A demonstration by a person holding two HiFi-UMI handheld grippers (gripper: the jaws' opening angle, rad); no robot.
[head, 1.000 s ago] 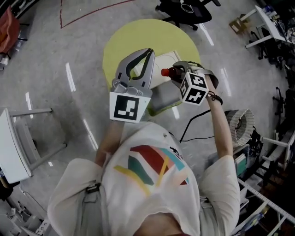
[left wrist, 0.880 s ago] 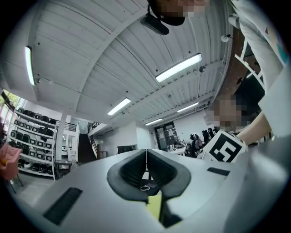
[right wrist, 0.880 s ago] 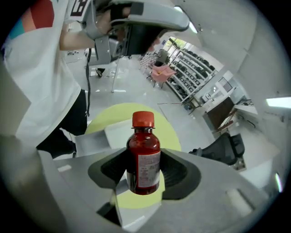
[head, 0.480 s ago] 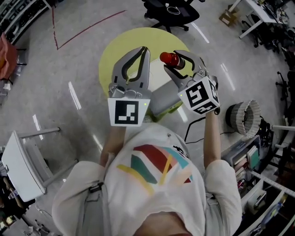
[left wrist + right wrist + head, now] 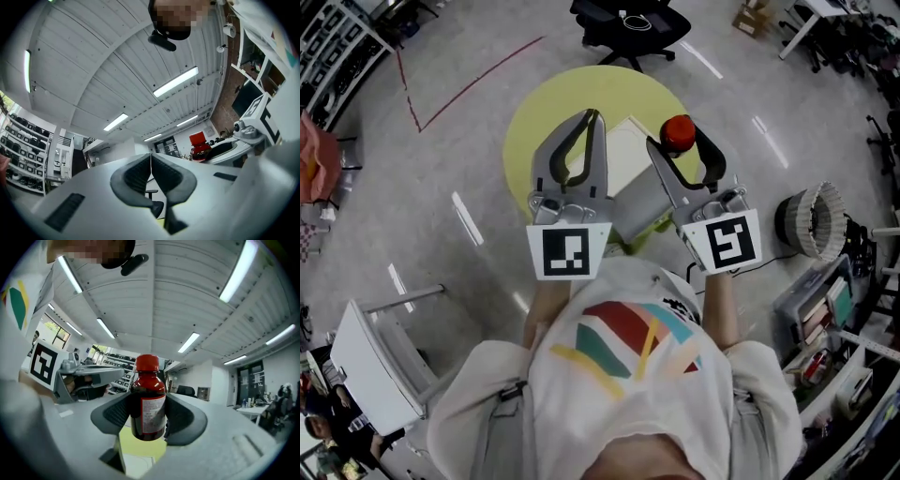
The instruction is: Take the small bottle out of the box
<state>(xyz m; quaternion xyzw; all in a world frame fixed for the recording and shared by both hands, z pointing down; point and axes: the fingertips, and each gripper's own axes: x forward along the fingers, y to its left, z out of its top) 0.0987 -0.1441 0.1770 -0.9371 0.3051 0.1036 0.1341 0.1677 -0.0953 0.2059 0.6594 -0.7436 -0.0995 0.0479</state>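
Observation:
My right gripper (image 5: 680,142) is shut on a small dark bottle (image 5: 678,132) with a red cap, held up above the right side of the round yellow table (image 5: 534,117). In the right gripper view the bottle (image 5: 148,401) stands upright between the black pads (image 5: 187,420), which press on its sides. The open white box (image 5: 623,150) lies on the table beneath and between the two grippers. My left gripper (image 5: 592,118) is shut with nothing in it, raised left of the box; its pads (image 5: 138,173) meet.
A black office chair (image 5: 623,19) stands beyond the table. A round wire basket (image 5: 811,217) and shelves with clutter are at the right. A white chair (image 5: 370,361) stands at the lower left. Red tape (image 5: 469,89) marks the grey floor.
The right gripper has carried the bottle up and to the right, away from the box, and tipped it upright. The left gripper has stayed shut beside it.

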